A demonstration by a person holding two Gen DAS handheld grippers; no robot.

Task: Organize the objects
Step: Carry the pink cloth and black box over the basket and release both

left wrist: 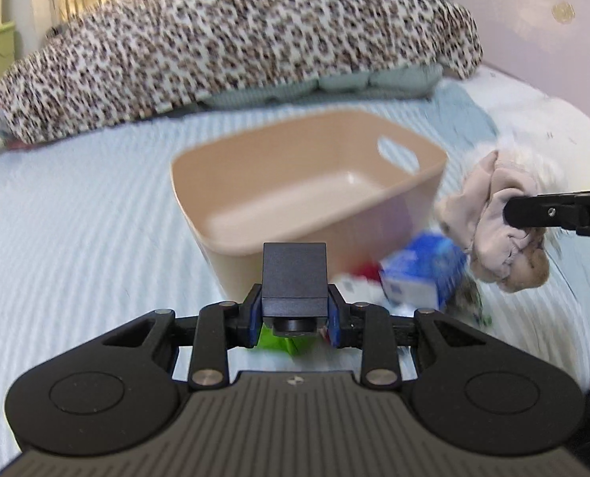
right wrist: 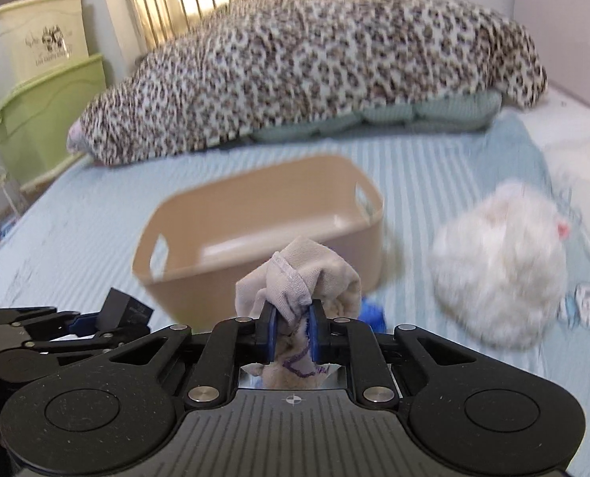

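Observation:
A beige plastic bin (left wrist: 306, 183) with handle slots sits empty on the striped bed; it also shows in the right wrist view (right wrist: 255, 222). My left gripper (left wrist: 295, 310) is shut on a dark grey box (left wrist: 295, 274), held in front of the bin. My right gripper (right wrist: 293, 332) is shut on a bunched beige sock (right wrist: 295, 282), held just before the bin; the sock (left wrist: 493, 222) hangs at the right in the left wrist view. The left gripper with its box (right wrist: 124, 310) appears low left in the right wrist view.
A blue and white carton (left wrist: 422, 274), a red item (left wrist: 368, 270) and a green item (left wrist: 279, 342) lie by the bin's near side. A white fluffy toy (right wrist: 497, 266) lies right of the bin. A leopard-print cushion (right wrist: 314, 63) lies behind. Green storage boxes (right wrist: 44, 119) stand left.

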